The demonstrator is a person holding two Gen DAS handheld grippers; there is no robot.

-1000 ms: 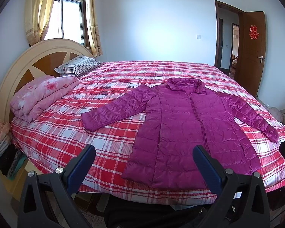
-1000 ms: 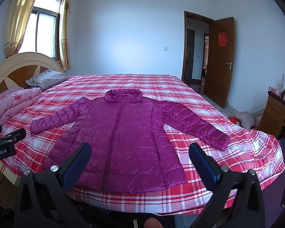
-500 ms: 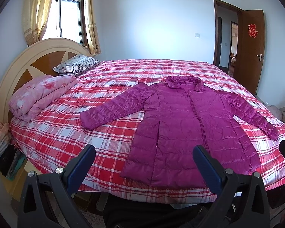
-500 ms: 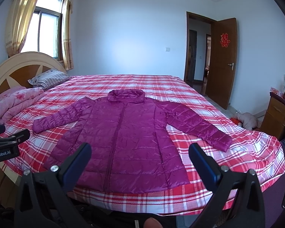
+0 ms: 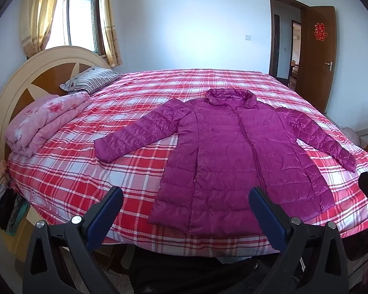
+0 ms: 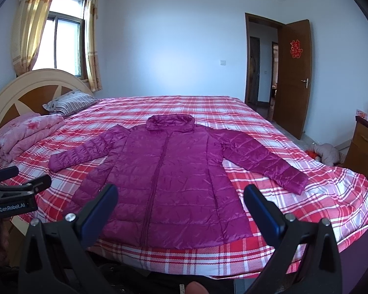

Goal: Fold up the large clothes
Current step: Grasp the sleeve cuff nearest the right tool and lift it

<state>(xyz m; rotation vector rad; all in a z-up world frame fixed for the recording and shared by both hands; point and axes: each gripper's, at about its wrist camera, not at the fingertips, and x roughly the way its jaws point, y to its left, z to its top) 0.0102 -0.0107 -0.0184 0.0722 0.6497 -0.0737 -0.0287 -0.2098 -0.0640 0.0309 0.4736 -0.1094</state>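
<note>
Looking along both tools, I see the purple puffer jacket (image 6: pixel 174 178) spread flat, face up, on the plaid bed (image 6: pixel 319 196), hem at its near edge, collar toward the far edge, sleeves splayed. My left gripper (image 5: pixel 185 210) and right gripper (image 6: pixel 180 208) hover spread wide, grasping nothing, off that near edge.

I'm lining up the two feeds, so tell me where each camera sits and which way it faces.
Left wrist: on the left gripper, at the bed's near edge, facing the spread magenta quilted puffer jacket; both open fingers show.
Right wrist: on the right gripper, further right, facing the same jacket; its open fingers and the left gripper at its left edge show.
Shared: jacket, red plaid bedspread, brown wooden door.
</note>
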